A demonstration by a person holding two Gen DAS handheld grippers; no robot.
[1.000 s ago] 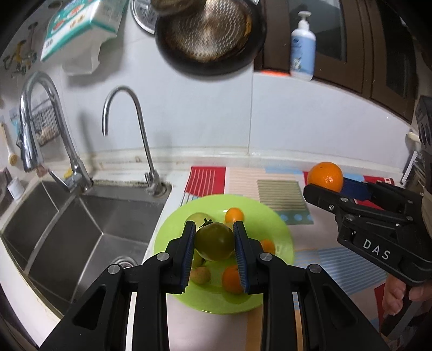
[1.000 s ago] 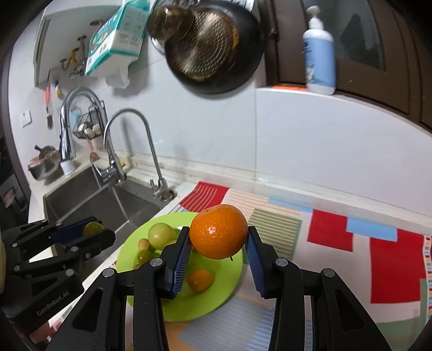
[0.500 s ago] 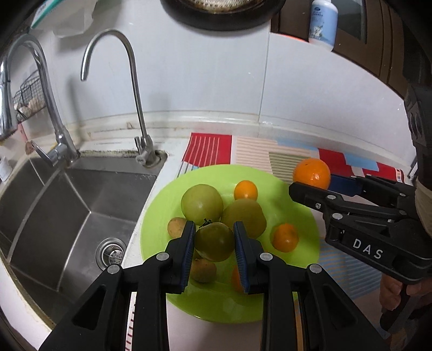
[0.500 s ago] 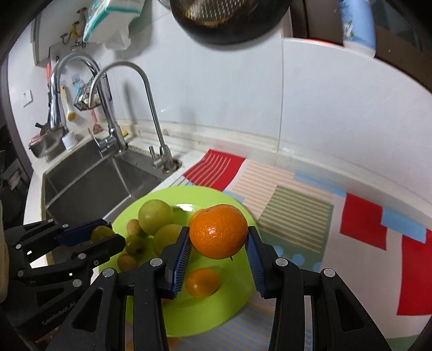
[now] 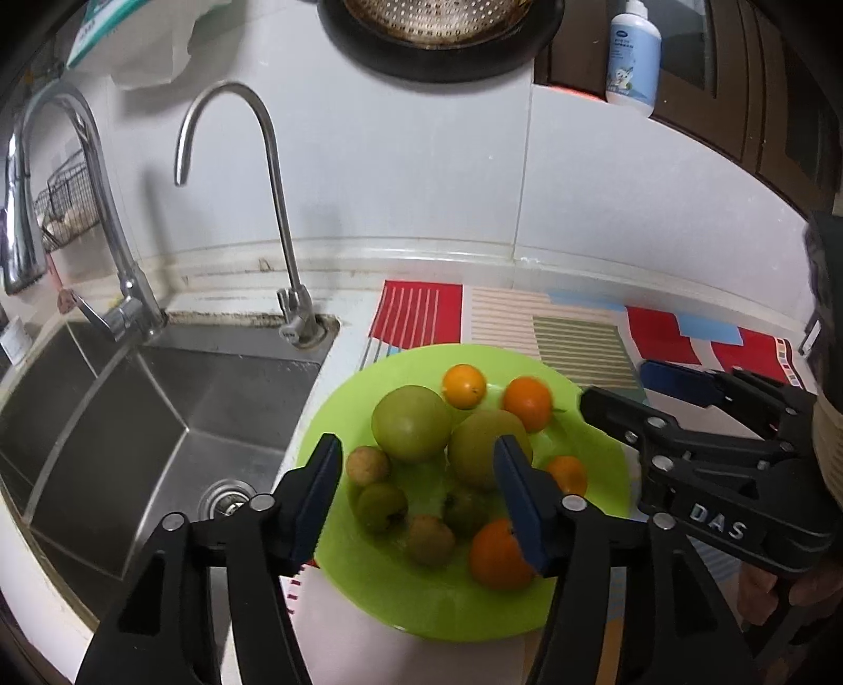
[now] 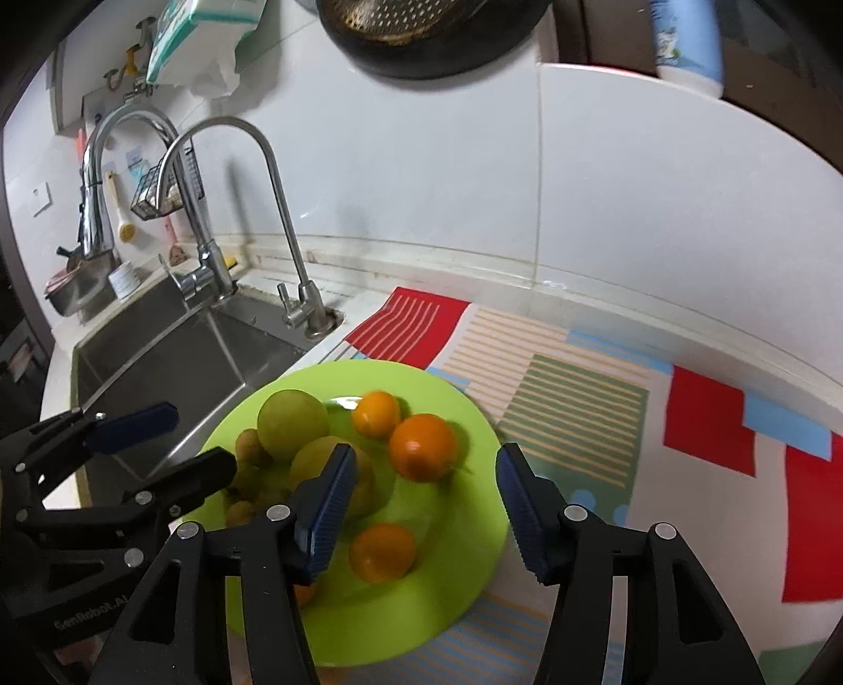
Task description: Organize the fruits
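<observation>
A lime green plate [image 5: 606, 469] [image 6: 463, 411] beside the sink holds several green and orange fruits. My left gripper [image 5: 416, 463] is open and empty above the plate's front; a small dark green fruit [image 5: 463, 508] lies on the plate below it. My right gripper [image 6: 424, 474] is open and empty above the plate's right side. An orange [image 6: 421, 447] [image 5: 527, 401] lies on the plate just beyond the right gripper. Each gripper shows in the other's view, the right one [image 5: 621, 387] and the left one [image 6: 184, 437].
A steel sink [image 5: 131, 400] with two faucets [image 5: 232, 105] lies left of the plate. A striped, colourful mat [image 6: 579, 400] covers the counter to the right. A dark pan [image 5: 437, 37] and a lotion bottle [image 5: 632, 58] are up by the wall.
Both grippers have lowered over the plate and opened. The left let go of the dark green fruit and the right let go of the orange; both now lie on the plate.
</observation>
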